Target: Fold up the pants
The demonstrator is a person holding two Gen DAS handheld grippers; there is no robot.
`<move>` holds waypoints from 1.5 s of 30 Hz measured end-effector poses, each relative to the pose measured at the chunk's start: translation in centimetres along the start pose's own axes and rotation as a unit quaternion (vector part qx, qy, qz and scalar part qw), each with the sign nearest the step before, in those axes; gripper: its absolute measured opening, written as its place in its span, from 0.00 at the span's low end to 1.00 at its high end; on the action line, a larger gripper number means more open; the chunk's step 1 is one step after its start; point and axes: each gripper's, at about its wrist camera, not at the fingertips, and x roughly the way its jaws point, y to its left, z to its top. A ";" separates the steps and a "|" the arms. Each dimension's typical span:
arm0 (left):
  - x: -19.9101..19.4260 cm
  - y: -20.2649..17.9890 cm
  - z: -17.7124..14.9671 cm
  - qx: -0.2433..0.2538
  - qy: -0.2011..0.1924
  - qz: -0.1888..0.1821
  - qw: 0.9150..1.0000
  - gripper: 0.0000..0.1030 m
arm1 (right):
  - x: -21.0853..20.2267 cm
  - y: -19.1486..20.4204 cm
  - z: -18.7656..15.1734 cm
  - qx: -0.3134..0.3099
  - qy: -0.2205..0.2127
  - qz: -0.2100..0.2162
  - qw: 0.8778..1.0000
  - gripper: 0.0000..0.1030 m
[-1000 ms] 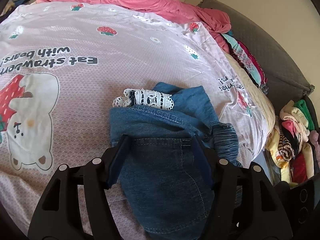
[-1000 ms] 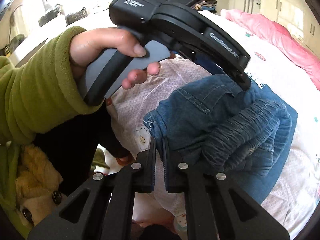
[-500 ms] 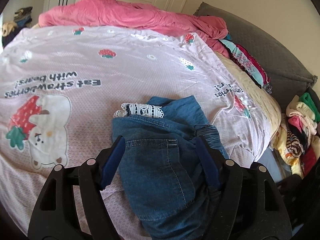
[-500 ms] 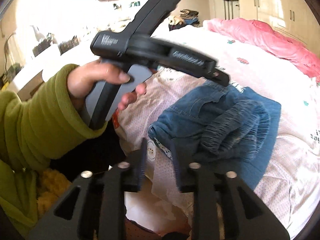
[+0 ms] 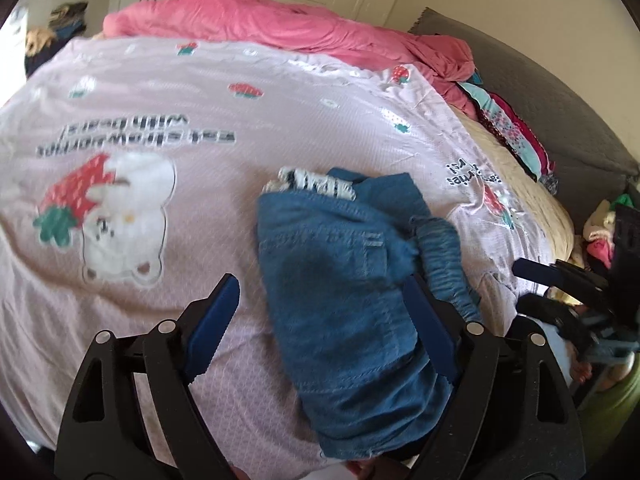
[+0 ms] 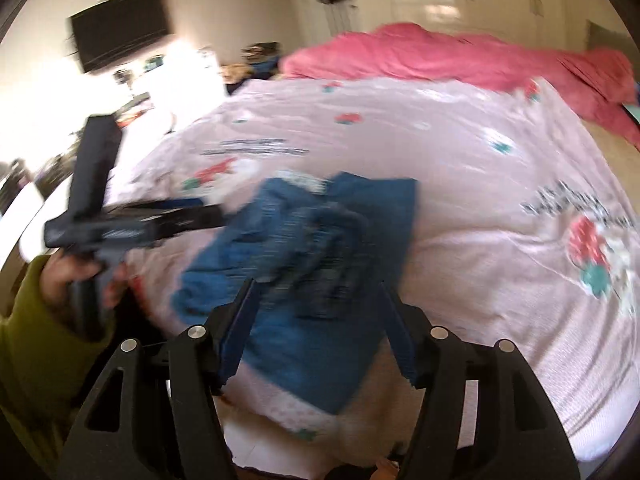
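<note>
The blue denim pants (image 5: pixel 344 272) lie folded in a small bundle on the pink strawberry bedspread (image 5: pixel 160 128), white lace trim (image 5: pixel 316 182) at their far edge. My left gripper (image 5: pixel 320 320) is open and empty, its jaws standing wide apart just above the pants' near end. In the right wrist view the pants (image 6: pixel 312 248) are blurred by motion; my right gripper (image 6: pixel 316 320) is open and empty above their near edge. The left gripper (image 6: pixel 132 224) shows there too, held in a hand with a green sleeve.
A pink duvet (image 5: pixel 280 24) is heaped at the far side of the bed. A grey headboard (image 5: pixel 560 112) and stacked clothes (image 5: pixel 512 132) are on the right, a clothes pile (image 5: pixel 600 228) beyond the bed edge. A wall TV (image 6: pixel 120 44) is at the left.
My right gripper has opened from shut and swung to face the bed. Both grippers have pulled back from the pants, which stay folded on the bedspread.
</note>
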 end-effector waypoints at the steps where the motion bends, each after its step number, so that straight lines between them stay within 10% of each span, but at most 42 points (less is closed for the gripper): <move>1: 0.2 0.2 -0.2 -0.005 0.003 -0.004 1.000 0.75 | 0.5 -0.7 0.0 0.015 0.009 -0.005 1.000 0.60; 21: 3.6 -0.4 -2.3 -0.027 0.050 -0.030 0.998 0.63 | 7.5 -3.7 1.4 0.089 0.069 0.064 0.992 0.54; 30: 2.9 -1.2 -1.2 -0.034 0.034 -0.067 0.997 0.41 | 7.0 -2.1 2.4 0.033 0.031 0.113 0.993 0.20; 45: 0.1 -2.3 4.5 -0.004 -0.033 -0.058 0.998 0.38 | 4.2 -0.2 8.5 -0.014 -0.040 0.113 0.993 0.19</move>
